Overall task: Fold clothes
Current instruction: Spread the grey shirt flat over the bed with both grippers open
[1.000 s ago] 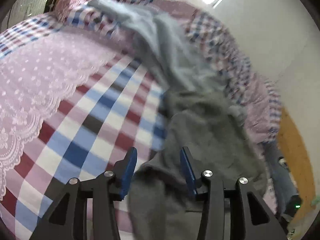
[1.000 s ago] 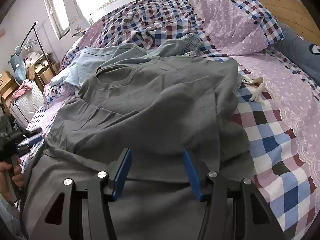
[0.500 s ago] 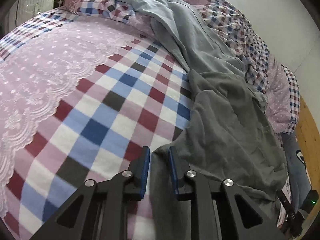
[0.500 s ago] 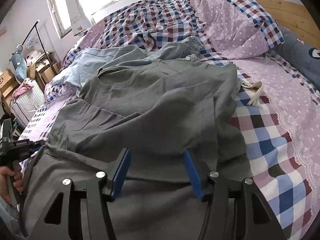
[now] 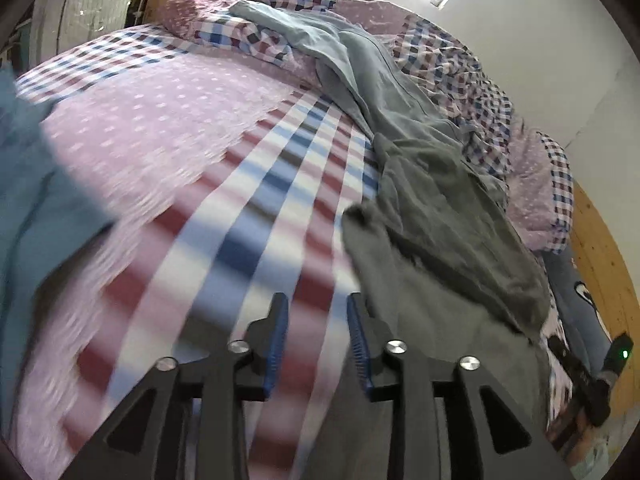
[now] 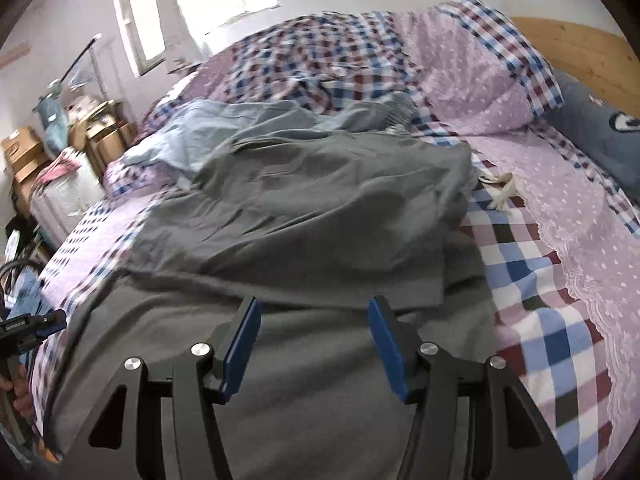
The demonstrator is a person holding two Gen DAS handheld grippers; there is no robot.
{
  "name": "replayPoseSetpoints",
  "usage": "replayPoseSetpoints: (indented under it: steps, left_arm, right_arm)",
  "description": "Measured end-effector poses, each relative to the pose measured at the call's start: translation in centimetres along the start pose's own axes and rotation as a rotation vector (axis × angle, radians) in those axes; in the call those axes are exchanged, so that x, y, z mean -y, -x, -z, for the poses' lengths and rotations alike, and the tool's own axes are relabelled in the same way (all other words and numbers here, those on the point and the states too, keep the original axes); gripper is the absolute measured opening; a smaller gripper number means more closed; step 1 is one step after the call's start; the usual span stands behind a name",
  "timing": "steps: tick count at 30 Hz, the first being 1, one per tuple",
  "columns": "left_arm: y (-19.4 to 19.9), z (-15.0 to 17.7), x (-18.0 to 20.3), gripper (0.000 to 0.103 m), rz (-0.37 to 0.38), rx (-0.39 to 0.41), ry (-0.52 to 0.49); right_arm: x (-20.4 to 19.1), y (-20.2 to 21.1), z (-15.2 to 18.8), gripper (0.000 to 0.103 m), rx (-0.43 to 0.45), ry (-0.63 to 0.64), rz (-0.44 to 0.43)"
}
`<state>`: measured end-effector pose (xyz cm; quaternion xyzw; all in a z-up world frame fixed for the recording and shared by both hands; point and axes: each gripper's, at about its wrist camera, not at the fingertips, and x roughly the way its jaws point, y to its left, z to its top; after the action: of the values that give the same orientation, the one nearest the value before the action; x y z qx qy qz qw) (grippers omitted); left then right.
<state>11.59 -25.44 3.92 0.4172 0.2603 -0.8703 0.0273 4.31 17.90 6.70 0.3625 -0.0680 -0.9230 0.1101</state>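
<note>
The dark grey shirt [image 6: 320, 216] lay spread across the middle of the bed [image 6: 560, 288], its collar end toward the heaped checked duvet [image 6: 312, 60] at the far edge and its lower part running down to the near edge, where both tools hovered. It was partly doubled over on itself, one layer lying across another, so I judged a fold was in hand, though how far along I could not tell. The right tool [image 6: 314, 338] hung over the shirt's near half with its blue pads spread wide and nothing between them, apparently placed there to take the cloth at mid-width. The left tool [image 5: 316, 344] sat at the shirt's side hem near the bed's edge, its pads parted too and gripping nothing; the grey edge [image 5: 360, 224] lay just beside its right finger, over the checked sheet [image 5: 248, 216]. A lighter grey-blue garment [image 6: 208, 136] lay bunched beyond the shirt, against the duvet. As for containers, cardboard boxes [image 6: 24, 152] stood off past the bed's far corner, and what they held was too small to tell.
</note>
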Motion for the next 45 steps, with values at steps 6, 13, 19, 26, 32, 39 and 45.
replayPoseSetpoints:
  steps: [6, 13, 19, 26, 32, 39, 45]
  left_arm:
    - [3.4, 3.2, -0.9, 0.047, -0.008, -0.053, -0.020]
    - [7.4, 6.9, -2.0, 0.057, -0.017, -0.114, -0.044]
    - [10.0, 10.2, -2.6, 0.064, -0.051, -0.169, -0.077]
    - [9.7, 13.6, -2.4, 0.064, -0.129, -0.246, -0.135]
    - [10.7, 14.1, -3.1, 0.064, -0.113, -0.215, -0.100]
    - [11.6, 13.9, -4.6, 0.064, -0.031, -0.192, 0.011]
    - [11.3, 13.4, -5.0, 0.064, 0.032, -0.200, 0.077]
  right_arm:
    - [-3.8, 3.3, 3.6, 0.060, -0.015, 0.019, -0.066]
    - [-7.5, 6.4, 7.1, 0.060, -0.039, 0.072, -0.141]
    - [-9.9, 8.8, 9.0, 0.060, 0.004, 0.124, -0.177]
    - [-11.3, 10.4, 10.0, 0.060, 0.038, 0.134, -0.164]
    - [-11.2, 10.4, 11.1, 0.060, -0.003, 0.137, -0.152]
    - [-8.2, 11.5, 12.0, 0.060, -0.044, 0.086, -0.098]
    - [-0.7, 14.5, 11.8, 0.060, -0.026, -0.094, -0.010]
